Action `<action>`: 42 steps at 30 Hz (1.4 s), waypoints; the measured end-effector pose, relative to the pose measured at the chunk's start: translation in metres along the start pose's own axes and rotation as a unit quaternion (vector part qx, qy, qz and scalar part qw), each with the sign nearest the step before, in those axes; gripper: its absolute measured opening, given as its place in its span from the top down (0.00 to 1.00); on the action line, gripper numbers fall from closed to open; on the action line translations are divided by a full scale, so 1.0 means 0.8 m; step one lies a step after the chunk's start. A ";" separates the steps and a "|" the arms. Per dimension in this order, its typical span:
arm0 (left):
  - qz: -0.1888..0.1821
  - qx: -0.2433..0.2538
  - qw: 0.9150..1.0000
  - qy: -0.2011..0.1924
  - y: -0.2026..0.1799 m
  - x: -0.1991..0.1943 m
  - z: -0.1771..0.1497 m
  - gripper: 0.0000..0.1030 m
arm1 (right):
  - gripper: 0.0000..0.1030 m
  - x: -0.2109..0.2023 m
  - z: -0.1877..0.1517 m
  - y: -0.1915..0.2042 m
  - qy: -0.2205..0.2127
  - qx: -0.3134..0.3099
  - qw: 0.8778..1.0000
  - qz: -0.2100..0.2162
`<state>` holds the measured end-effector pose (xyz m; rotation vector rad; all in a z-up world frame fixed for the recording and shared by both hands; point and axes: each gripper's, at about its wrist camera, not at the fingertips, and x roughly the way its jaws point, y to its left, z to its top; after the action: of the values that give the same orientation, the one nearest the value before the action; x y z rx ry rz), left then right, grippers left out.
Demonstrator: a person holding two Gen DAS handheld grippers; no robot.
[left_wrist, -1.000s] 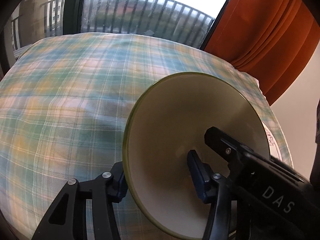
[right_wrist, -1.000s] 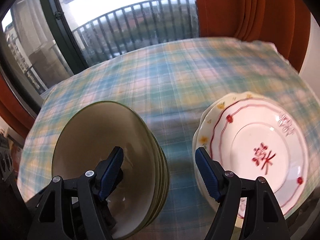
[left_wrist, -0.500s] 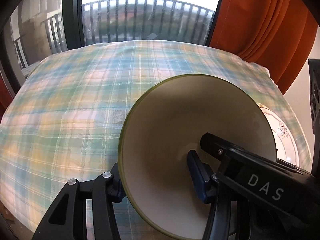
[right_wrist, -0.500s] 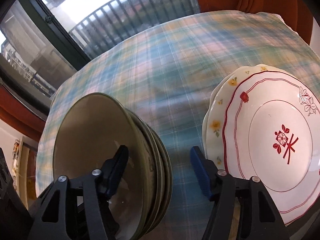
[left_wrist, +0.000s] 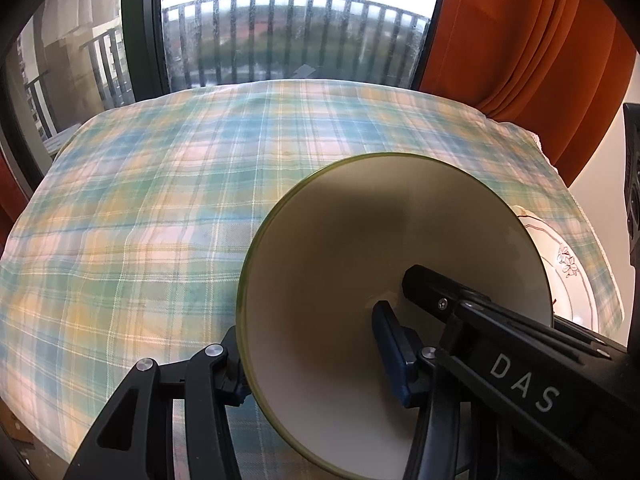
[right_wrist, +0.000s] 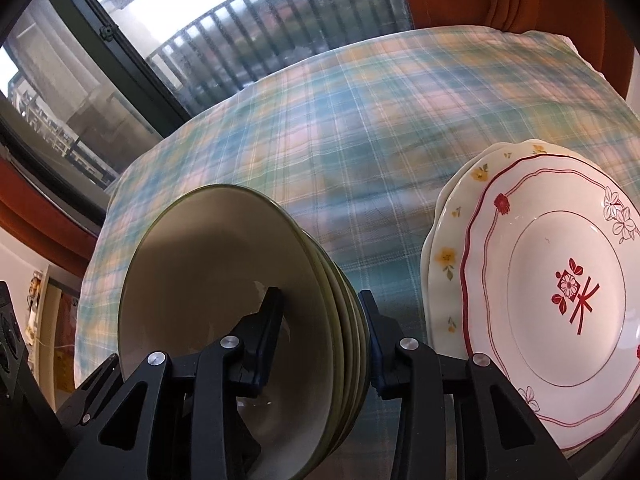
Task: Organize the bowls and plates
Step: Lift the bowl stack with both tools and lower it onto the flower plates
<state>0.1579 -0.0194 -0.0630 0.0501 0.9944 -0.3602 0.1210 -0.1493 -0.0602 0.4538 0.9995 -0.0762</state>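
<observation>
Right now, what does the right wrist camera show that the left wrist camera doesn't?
Only the right wrist view shows that the green-rimmed bowls are a nested stack, the right gripper, jaws just closing, astride their walls, and the yellow-flowered plate under the red-patterned plate.

Only the left wrist view shows the left gripper across the near wall of the bowls, and the right gripper's body reaching inside.

Both share the plaid tablecloth, balcony railing and orange curtain.
</observation>
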 end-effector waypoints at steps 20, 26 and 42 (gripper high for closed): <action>-0.011 0.003 0.997 -0.079 -0.050 -0.066 0.013 0.51 | 0.59 -0.090 0.015 -0.007 -0.075 -0.026 0.997 0.005; -0.017 0.006 0.996 -0.091 -0.075 -0.074 0.012 0.51 | 0.59 -0.114 0.017 -0.027 -0.090 -0.027 0.996 0.005; -0.031 0.027 0.996 -0.080 -0.171 -0.063 -0.003 0.51 | 0.59 -0.153 0.010 -0.118 -0.102 -0.004 0.995 -0.005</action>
<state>0.0876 -0.1335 -0.0062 0.0376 0.8288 -0.4410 0.0349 -0.2552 0.0129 0.4242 0.8013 -0.1259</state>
